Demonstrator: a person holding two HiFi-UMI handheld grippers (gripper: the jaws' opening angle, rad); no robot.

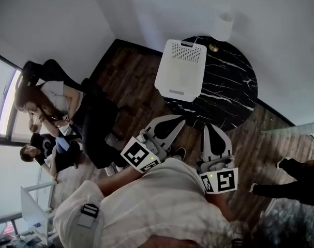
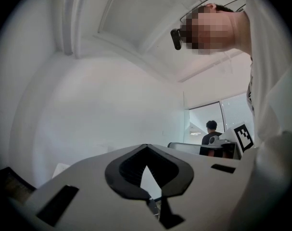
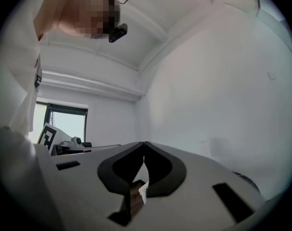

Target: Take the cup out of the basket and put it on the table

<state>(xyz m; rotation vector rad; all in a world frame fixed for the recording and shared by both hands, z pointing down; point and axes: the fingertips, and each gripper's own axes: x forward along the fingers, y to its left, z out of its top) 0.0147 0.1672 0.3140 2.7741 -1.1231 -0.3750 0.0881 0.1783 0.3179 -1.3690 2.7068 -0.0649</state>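
A white perforated basket (image 1: 181,68) stands on the left part of the round black marble table (image 1: 229,87). No cup shows in any view, and the basket's inside is hidden from me. Both grippers are held close to my body, short of the table's near edge. The left gripper (image 1: 180,121) points at the basket, its jaws closed tip to tip on nothing. The right gripper (image 1: 208,126) is shut and empty too. The left gripper view has the left gripper (image 2: 146,146) aimed up at a white wall, and the right gripper (image 3: 145,143) likewise.
A white lamp (image 1: 222,28) with a gold base stands at the table's far edge. Two seated people (image 1: 48,105) and a dark chair (image 1: 97,123) are at the left on the wooden floor. Another person's legs and shoes (image 1: 288,182) are at the right.
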